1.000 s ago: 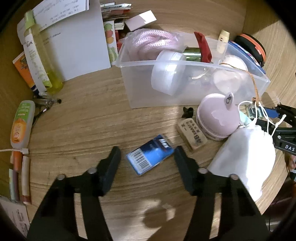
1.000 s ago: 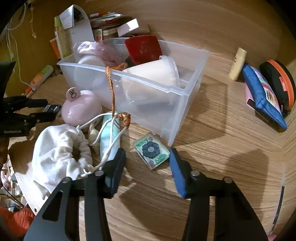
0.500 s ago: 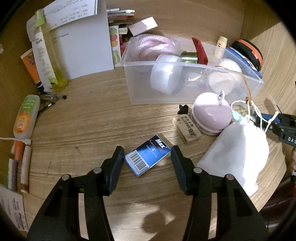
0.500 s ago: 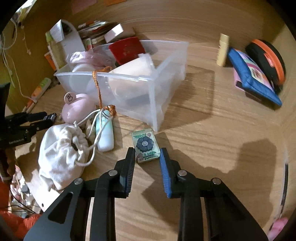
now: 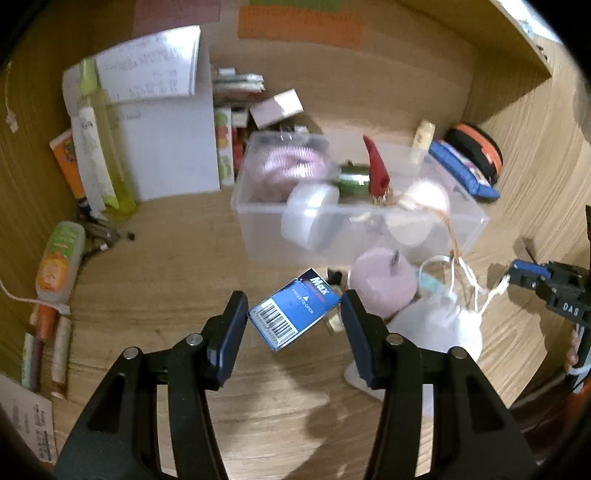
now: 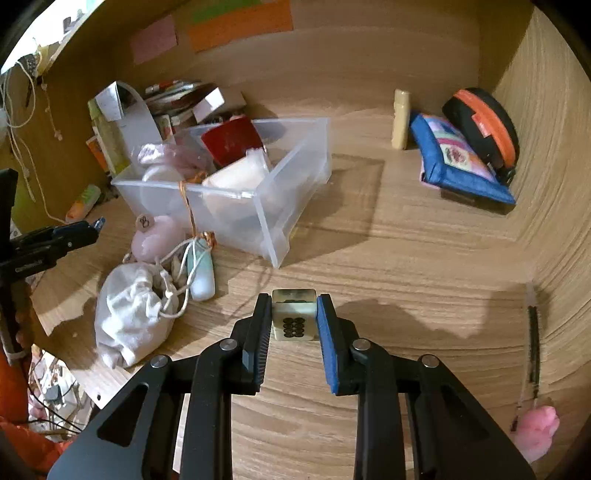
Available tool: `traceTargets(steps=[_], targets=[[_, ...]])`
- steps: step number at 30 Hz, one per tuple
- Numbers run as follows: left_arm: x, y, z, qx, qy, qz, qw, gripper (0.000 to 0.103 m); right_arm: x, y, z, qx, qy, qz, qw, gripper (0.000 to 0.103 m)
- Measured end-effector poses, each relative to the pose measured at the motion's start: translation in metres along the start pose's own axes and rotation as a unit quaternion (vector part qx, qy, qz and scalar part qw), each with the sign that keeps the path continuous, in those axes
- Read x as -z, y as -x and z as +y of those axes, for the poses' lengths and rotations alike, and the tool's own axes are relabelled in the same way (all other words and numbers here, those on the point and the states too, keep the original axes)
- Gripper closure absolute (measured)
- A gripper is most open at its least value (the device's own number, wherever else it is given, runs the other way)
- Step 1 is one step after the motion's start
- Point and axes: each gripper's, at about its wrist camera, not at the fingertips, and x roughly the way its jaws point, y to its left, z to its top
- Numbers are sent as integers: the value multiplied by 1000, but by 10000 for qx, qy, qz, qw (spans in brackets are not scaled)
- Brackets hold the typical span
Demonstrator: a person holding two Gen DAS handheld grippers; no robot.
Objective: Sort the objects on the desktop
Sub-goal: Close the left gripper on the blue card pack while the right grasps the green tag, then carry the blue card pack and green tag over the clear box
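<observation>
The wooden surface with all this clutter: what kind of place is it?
Probably a home desk nook: sticky notes on the wooden back wall, a notepad leaning there, and a clear storage bin of odds and ends.

Left gripper [image 5: 293, 317] sits bottom centre of its own view, angled down, pads pinching a small blue box by its two corners. Right gripper [image 6: 294, 317] is bottom centre of its view too, jaws just closed up tight on a little tile, held clear of the desk. Each one pokes into the other's frame edge.
</observation>
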Motion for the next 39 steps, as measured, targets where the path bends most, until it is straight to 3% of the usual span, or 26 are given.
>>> traceTargets(steps=[19,30,39], targets=[[-44,21,2,-202,-20,-589,9981,51,-50,31,21,-136,307,-735,9967,81],[-77,14,-10,321,-142,-661,9972,51,-82,24,25,-410,343,-1038,9932,81],[-94,-17,-29,461,-364,-471,9972,51,-104,-11,26,-628,345,-854,9938,81]])
